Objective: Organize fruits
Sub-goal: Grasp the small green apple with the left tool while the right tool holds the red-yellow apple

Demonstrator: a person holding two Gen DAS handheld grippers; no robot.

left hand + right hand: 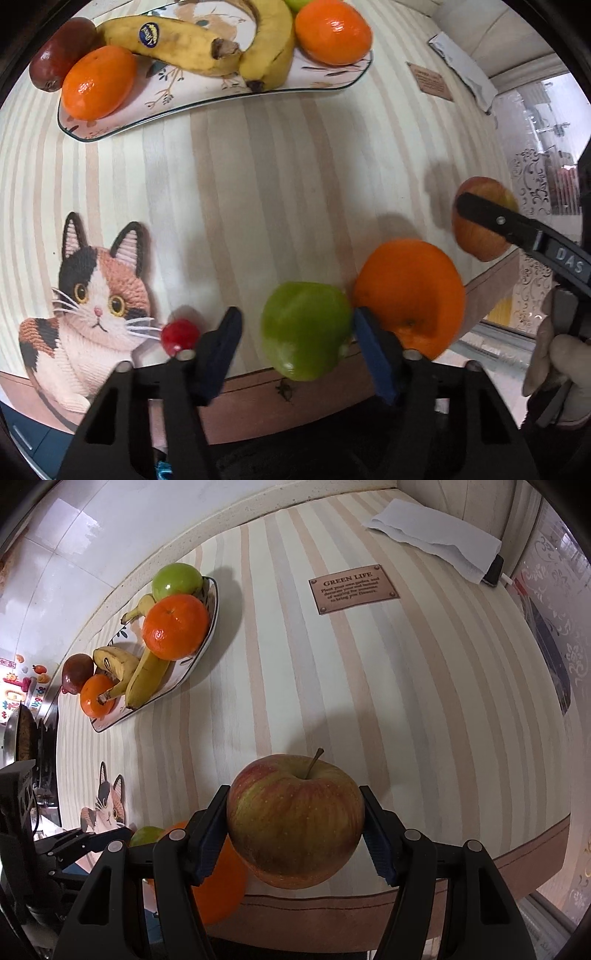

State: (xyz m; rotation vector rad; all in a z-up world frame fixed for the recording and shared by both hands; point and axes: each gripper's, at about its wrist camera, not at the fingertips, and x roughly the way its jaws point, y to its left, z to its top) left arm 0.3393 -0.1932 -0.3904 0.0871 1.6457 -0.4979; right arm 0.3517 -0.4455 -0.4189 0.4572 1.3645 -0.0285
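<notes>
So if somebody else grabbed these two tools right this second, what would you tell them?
Right gripper: shut on the red-green apple, near the table's front edge.
Left gripper: open around the green apple, not clamped yet.
Loose: a big orange beside the green apple, a small red fruit by the cat picture.
Done: the plate holds bananas, two oranges, another green apple; a dark red fruit sits at its end.
Left: move the four fruits to the plate.

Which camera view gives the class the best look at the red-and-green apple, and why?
The right wrist view: the red-and-green apple fills the foreground between the right gripper's fingers, stem and skin showing plainly. In the left wrist view the apple sits small at the right edge, partly covered by a black finger.
</notes>
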